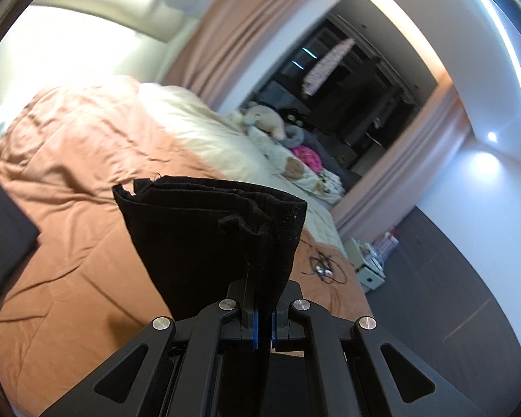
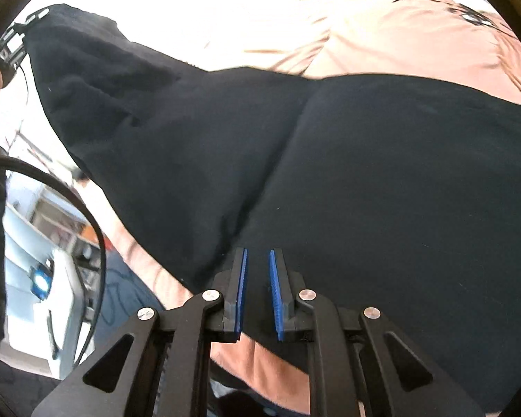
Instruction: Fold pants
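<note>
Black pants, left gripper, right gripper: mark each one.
black pants (image 2: 364,173): right wrist view, broad flat panel.
left gripper (image 1: 264,312): left wrist view, between pads clamping cloth.
right gripper (image 2: 258,260): right wrist view, between parted fingertips.

Black pants (image 2: 382,180) on orange-covered bed (image 1: 87,236)

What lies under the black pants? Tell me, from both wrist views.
An orange-pink bedspread lies under the black pants, showing around their edges. Whatever is directly beneath the cloth stays covered. The left gripper holds one end lifted.
</note>
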A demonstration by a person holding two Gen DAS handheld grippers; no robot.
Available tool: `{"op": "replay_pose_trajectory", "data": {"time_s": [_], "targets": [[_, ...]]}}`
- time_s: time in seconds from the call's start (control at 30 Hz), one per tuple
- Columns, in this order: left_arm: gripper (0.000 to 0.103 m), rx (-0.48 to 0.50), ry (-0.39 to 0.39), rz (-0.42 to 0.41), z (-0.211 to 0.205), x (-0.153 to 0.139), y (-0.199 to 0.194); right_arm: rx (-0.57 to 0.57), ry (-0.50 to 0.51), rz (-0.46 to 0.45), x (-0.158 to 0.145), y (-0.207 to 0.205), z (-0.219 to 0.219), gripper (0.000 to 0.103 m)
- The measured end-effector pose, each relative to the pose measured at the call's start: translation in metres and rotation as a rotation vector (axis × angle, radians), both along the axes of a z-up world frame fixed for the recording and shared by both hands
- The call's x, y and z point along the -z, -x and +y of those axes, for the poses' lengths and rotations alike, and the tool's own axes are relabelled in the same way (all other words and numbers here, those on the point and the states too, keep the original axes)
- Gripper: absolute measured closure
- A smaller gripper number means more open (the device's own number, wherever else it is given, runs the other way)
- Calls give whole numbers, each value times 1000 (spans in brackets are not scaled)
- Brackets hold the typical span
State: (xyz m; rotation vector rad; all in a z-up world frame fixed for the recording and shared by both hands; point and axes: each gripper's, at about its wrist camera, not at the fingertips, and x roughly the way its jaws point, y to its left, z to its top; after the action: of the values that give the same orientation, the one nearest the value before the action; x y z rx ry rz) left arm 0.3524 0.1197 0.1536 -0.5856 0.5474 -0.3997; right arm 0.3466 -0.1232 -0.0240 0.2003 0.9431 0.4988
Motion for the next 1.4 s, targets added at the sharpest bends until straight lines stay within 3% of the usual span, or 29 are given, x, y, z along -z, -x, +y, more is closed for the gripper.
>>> {"op": "replay_pose_trajectory", "data": {"time_s": [0.03, 0.1, 0.17, 0.47, 0.77, 1.1, 1.4], "targets": [[99, 11, -7, -7, -7, -6, -1, 12, -11, -11, -4, 4, -6, 84], [99, 41, -22, -30, -26, -21, 0, 39, -29, -48, -12, 11, -22, 57], [99, 68, -30, -52, -42, -34, 2, 77, -47, -88, -20, 18, -40, 50], [99, 177, -57, -124, -118, -82, 5, 208, -137, -195, -47, 45, -128, 50], [99, 256, -65, -135, -192, -107, 2, 305, -200, -256, -39, 87, -180, 50], [99, 340, -80, -85, -280, -108, -15, 397, -246, -270, -19, 128, -215, 50], [99, 419, -78, -4, -365, -82, -27, 444, -278, -269, -15, 156, -242, 50]]}}
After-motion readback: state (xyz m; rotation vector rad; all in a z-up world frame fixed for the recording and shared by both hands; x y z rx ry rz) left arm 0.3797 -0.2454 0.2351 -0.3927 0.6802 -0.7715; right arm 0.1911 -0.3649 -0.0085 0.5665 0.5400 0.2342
